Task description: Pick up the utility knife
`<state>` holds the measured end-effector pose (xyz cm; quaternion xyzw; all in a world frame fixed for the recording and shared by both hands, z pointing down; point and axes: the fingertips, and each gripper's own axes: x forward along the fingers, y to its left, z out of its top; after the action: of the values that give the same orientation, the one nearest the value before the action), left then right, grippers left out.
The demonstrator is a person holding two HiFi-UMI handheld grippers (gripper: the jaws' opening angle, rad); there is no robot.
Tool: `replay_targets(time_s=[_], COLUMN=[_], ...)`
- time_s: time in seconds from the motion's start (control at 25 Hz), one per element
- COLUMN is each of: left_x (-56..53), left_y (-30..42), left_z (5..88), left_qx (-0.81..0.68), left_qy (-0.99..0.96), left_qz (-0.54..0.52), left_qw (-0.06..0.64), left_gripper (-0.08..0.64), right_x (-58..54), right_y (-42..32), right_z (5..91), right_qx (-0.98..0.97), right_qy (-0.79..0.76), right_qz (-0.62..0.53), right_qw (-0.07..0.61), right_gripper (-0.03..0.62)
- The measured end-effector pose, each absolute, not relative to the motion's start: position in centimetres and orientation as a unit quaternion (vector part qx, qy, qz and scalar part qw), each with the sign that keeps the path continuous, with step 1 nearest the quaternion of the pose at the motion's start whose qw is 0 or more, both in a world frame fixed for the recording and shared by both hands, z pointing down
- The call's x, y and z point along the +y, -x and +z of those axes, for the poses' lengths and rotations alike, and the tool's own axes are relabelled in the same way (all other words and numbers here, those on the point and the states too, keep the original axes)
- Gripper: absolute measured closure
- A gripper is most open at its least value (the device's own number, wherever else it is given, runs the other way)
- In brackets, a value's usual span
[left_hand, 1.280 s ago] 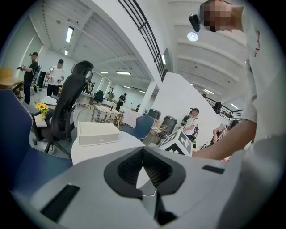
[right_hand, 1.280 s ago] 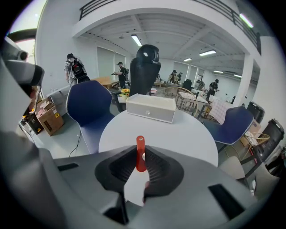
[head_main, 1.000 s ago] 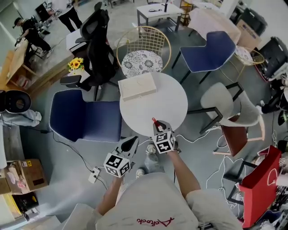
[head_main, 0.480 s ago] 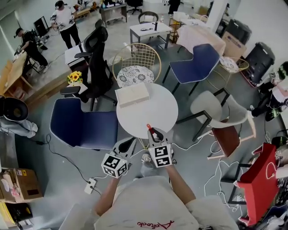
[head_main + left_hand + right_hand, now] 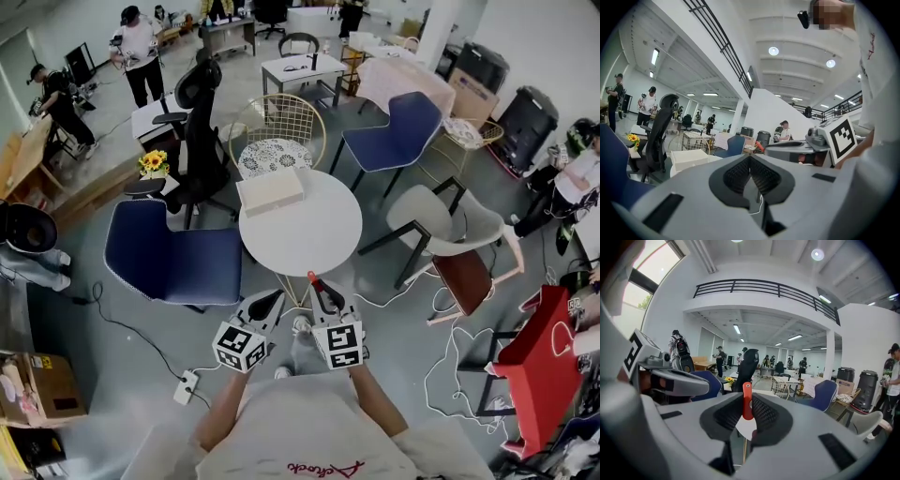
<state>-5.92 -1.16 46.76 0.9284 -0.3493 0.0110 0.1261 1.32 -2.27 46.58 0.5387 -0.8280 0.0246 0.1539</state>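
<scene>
Knife point(image 5: 747, 401) clamped between R claw point(image 5: 748, 420) pads, red tip poking out front, held clear of table point(image 5: 300, 230). Pick-up looks done. L claw point(image 5: 750, 172) pinched together, empty, just beside.

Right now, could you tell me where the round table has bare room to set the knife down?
The round table is bare from the white box at its far left edge to its near and right rim. Around it, chairs crowd every side but the near one.

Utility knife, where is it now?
Head view, lower centre: the knife is clamped in the right claw, just off the white table's near edge.
</scene>
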Motion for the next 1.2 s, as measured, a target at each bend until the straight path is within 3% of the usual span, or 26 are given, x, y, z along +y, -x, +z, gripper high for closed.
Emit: replay_targets(time_s=[0.56,1.2], left_x=[3.6,13.2], left_y=[5.5,-1.0], left_z=[46.1,46.7], left_qx=[-0.358,-0.395], left_qy=[-0.926,-0.909], left_qz=[0.008,0.015], left_qw=[0.124,0.133], left_gripper=[0.548,0.547], right_x=[3.4,12.4], right_y=[-1.4,-8.0], right_z=[46.1,46.2], right_qx=[-0.834,-0.852], right_qy=[-0.532,-0.505], right_qz=[0.030,0.033], right_qw=[0.144,0.130], right_gripper=[0.526,0.528])
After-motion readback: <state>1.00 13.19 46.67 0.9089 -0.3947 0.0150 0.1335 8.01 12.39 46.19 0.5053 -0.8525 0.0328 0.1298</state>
